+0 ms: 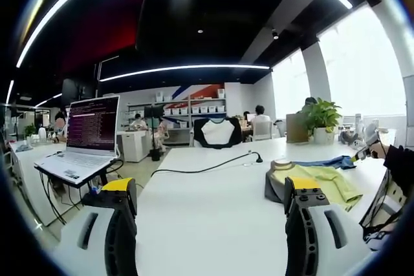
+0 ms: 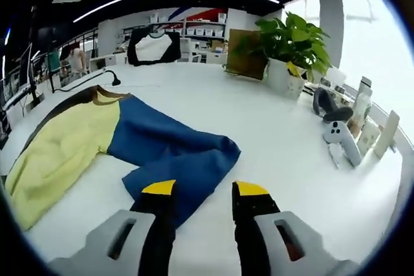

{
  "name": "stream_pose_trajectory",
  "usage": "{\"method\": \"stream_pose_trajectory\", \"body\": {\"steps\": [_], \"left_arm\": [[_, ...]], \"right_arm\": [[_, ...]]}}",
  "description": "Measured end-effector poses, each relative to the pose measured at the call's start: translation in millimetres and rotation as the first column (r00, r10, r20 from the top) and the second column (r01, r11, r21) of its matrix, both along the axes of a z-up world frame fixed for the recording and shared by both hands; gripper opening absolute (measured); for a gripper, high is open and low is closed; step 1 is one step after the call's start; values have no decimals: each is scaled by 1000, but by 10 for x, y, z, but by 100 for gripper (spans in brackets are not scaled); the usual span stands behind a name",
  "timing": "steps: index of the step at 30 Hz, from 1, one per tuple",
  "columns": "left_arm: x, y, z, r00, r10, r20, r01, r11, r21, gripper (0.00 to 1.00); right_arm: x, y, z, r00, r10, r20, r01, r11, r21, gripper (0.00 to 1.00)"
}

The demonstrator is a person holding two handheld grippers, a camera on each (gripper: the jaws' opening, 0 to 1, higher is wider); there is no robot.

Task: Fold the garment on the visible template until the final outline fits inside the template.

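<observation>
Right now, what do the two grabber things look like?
Both look alike. The left gripper and right gripper each have two chunky light-grey jaws with slot-shaped cutouts, black inner faces and bright yellow tips.

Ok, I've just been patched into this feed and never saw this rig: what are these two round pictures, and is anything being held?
No robot arm here: a person holds a two-jaw gripper in each hand, and a fisheye camera rides on each. The left gripper view looks over the left gripper across a white table toward an open laptop. The right gripper view looks over the right gripper at the garment, yellow and blue, lying spread and partly folded. A potted plant stands further back. Both pairs of jaws stand open and hold nothing.
</observation>
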State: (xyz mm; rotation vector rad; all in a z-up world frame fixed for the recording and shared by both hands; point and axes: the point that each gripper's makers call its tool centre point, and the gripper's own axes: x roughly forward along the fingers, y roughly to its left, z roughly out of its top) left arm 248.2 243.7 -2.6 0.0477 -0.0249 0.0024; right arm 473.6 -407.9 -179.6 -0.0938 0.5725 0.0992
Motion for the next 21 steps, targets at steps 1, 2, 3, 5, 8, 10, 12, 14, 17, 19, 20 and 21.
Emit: {"method": "stream_pose_trajectory", "body": {"steps": [1,2,3,5,8,10,12,14,17,19,20,21], "left_arm": [[-2,-1,-2,1000,0,1,0,1000,0,100],[-3,-1,-4,1000,1,1,-1,1000,-2,100],[-3,-2,-8,1000,1,0,-1,1000,-2,100],[-2,-4,-16,1000,-1,-2,1,1000,-2,100],[-3,4,-23,1000,2,-3,-2,1000,-5,100],[-7,11,-22,1000,1,-4,-1,1000,-5,100],[-15,15,-23,1000,2,-5,-2,1000,-6,100],[-31,28,-2,1000,7,3,-7,1000,-5,100],[-28,41,3,1000,11,5,-11,1000,-8,100],[-19,38,-14,1000,9,-2,-9,1000,-7,100],[-17,36,-18,1000,8,-4,-8,1000,-7,100],[-13,32,-20,1000,6,-4,-6,1000,-8,100]], "right_arm": [[3,-3,-8,1000,-2,-1,2,1000,2,31],[9,14,-28,1000,-7,-3,7,999,37,31],[5,43,-47,1000,-14,-14,15,997,81,31],[0,48,-44,1000,-18,-18,19,996,90,26],[14,116,-23,1000,1,-9,0,998,68,20],[40,108,-49,1000,-1,-19,3,997,79,14],[51,82,-23,1000,-3,-3,3,998,59,5],[48,82,-4,1000,-1,3,1,998,65,0],[55,70,-14,1000,5,-12,-4,997,83,0],[49,55,2,1000,15,-18,-14,997,70,0],[42,43,35,1000,17,-18,-16,998,66,0],[35,35,63,1000,18,-17,-17,998,64,0]]}}
